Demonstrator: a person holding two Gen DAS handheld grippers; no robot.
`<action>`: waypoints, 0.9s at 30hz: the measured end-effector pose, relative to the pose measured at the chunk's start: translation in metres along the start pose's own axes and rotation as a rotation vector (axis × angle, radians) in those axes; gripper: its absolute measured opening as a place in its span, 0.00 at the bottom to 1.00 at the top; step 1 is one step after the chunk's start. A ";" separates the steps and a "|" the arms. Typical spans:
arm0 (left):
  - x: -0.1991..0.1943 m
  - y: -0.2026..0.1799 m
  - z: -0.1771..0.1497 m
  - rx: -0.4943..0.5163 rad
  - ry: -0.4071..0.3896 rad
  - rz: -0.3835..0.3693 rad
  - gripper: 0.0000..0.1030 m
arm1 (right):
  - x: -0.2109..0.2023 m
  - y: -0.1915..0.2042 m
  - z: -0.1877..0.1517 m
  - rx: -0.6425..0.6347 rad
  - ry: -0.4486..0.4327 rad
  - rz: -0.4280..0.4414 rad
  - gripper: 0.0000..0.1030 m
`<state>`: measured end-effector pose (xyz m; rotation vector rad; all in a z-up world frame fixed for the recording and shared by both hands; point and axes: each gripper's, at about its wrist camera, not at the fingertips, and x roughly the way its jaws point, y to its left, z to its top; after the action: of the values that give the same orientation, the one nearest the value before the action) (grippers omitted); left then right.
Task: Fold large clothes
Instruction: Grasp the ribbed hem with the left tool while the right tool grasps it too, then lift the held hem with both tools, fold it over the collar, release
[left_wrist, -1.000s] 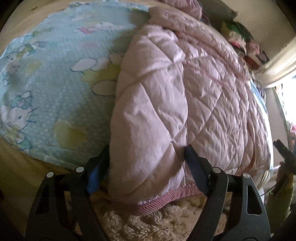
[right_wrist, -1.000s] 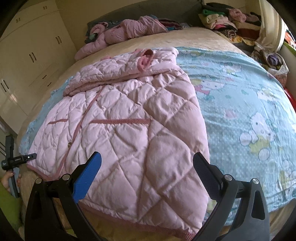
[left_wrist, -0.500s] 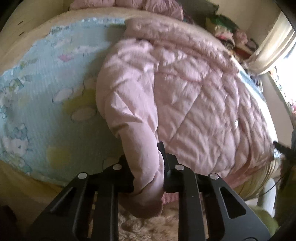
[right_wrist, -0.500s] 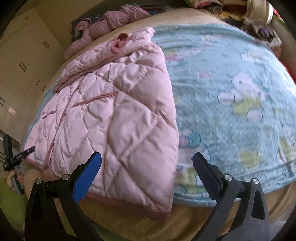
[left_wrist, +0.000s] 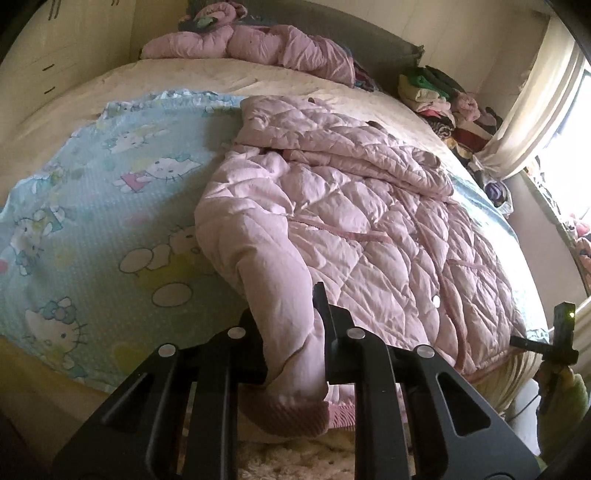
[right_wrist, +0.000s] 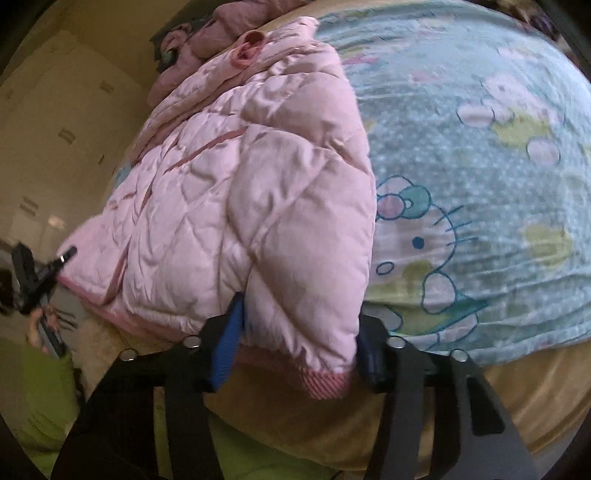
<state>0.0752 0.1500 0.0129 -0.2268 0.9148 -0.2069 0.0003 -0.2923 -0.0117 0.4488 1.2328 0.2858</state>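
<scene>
Pink coat (left_wrist: 351, 229) at lower bed edge, blue sheet (left_wrist: 92, 229) bare at left, left gripper (left_wrist: 291, 332) pinching its hem, right gripper (right_wrist: 299, 332) just closing, probably squeezing the corner

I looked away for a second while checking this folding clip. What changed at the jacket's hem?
The left gripper shut on the pink jacket at its near corner and lifted it. The right gripper has just been closing around the other hem corner, fabric between its jaws. The jacket's far end still lies on the blue blanket.
</scene>
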 end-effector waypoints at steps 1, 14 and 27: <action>-0.001 0.000 0.000 -0.001 -0.004 0.003 0.11 | -0.003 0.003 0.001 -0.016 -0.006 0.015 0.30; -0.018 -0.005 0.015 0.015 -0.080 0.039 0.11 | -0.066 0.054 0.053 -0.165 -0.302 0.133 0.15; -0.026 -0.025 0.060 0.035 -0.220 0.099 0.11 | -0.082 0.079 0.124 -0.212 -0.461 0.135 0.15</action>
<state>0.1055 0.1393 0.0749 -0.1675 0.7013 -0.1039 0.0942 -0.2812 0.1273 0.3873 0.7154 0.3988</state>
